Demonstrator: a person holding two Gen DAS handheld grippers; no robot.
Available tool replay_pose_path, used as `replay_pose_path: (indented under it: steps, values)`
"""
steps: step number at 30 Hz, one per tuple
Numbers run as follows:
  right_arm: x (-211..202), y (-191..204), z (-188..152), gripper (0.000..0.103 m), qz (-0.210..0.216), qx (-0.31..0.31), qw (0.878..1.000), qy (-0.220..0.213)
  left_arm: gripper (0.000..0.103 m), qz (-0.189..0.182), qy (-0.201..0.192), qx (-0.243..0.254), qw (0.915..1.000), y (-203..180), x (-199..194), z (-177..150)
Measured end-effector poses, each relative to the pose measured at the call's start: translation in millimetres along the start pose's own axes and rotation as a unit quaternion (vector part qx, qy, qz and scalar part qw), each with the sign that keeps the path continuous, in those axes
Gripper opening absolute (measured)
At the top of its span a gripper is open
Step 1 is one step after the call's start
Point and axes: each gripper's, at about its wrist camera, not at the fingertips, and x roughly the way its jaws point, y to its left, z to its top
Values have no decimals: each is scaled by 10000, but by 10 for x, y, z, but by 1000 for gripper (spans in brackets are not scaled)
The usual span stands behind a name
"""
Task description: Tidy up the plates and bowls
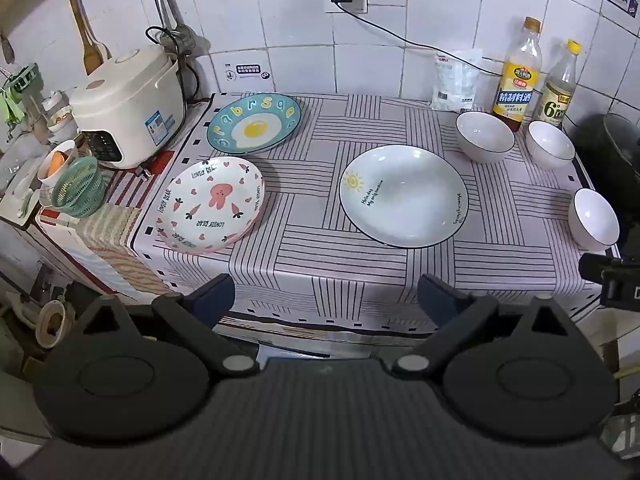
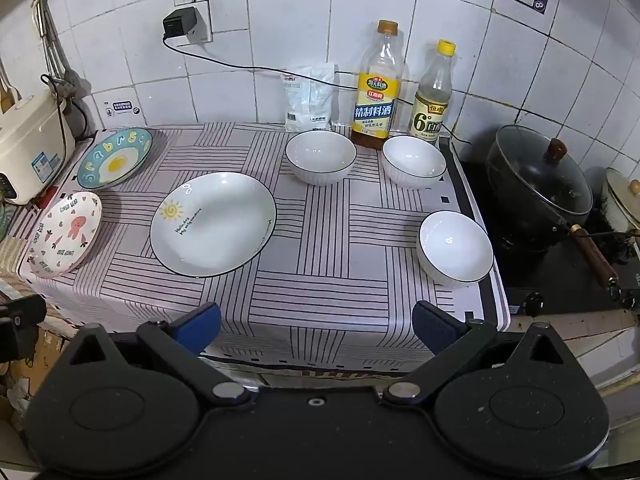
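Black wok (image 1: pixel 616 152) half cut off at frame edge; left hand-held gripper (image 1: pixel 326 300) and right hand-held gripper (image 2: pixel 316 328) both spread, empty.

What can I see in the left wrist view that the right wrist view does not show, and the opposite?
Only the left wrist view shows the green basket and the wooden spatula on the wall. Only the right wrist view shows the black wok with its lid. Both share the sun plate, egg plate, pink plate, three white bowls, two bottles and the rice cooker.
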Motion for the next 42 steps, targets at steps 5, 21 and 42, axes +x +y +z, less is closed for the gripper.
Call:
replay_pose_path:
  steps: [5,21,42]
  values:
    - [10,-29,-9,103,25,32,10000,-8,98,-13,-42,53,10000,-3,-15,24]
    - [17,-50,5,103,34,55,10000,-18,99,-76,-75,104,9999,30,4,47]
    - [37,-32,31,103,106,112,9997,-193,100,-54,65,299,9995,-13,94,68]
